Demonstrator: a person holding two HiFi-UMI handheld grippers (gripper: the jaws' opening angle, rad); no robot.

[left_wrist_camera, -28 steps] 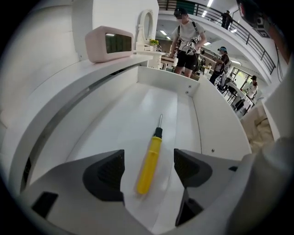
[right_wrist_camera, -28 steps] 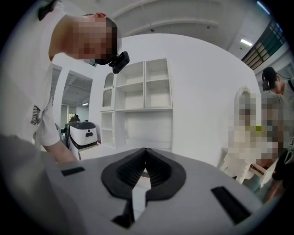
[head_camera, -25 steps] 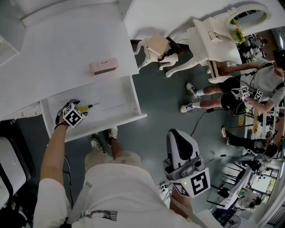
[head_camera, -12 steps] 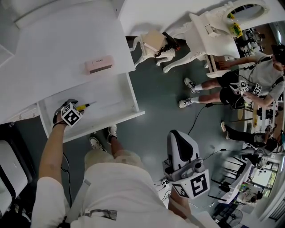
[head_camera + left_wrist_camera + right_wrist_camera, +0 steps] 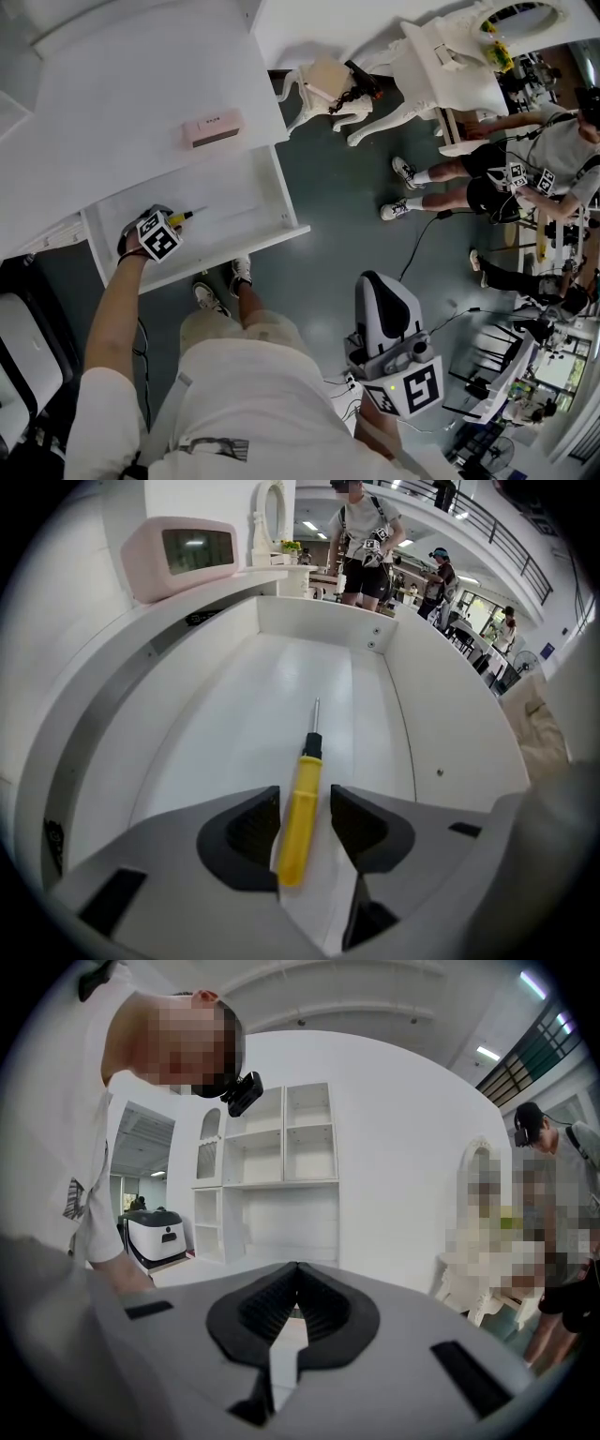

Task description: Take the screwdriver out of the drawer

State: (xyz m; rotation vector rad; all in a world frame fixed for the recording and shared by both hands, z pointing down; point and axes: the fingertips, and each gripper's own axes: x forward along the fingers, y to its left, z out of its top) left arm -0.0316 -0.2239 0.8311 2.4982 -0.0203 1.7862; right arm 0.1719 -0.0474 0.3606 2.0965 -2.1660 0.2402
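Note:
A screwdriver [image 5: 300,808] with a yellow handle and a thin metal shaft lies on the floor of the open white drawer [image 5: 262,691]. My left gripper [image 5: 305,797] points steeply down into the drawer [image 5: 281,202]. Its jaws straddle the handle and have just been closing. A thin gap still shows on the right side, so they are open. In the head view the left gripper [image 5: 159,230] covers most of the screwdriver [image 5: 190,215]. Only the shaft and a bit of yellow stick out. My right gripper [image 5: 382,300] is held low by the person's side, shut and empty [image 5: 296,1274].
A pink box [image 5: 214,128] sits on the white cabinet top just behind the drawer, near its back edge [image 5: 183,555]. An ornate white table [image 5: 450,75] and a small stool [image 5: 328,94] stand across the grey floor. People [image 5: 525,178] sit at the right.
The left gripper has stayed over the screwdriver's handle in the drawer. The right gripper has not moved. Only the head view has shifted a little.

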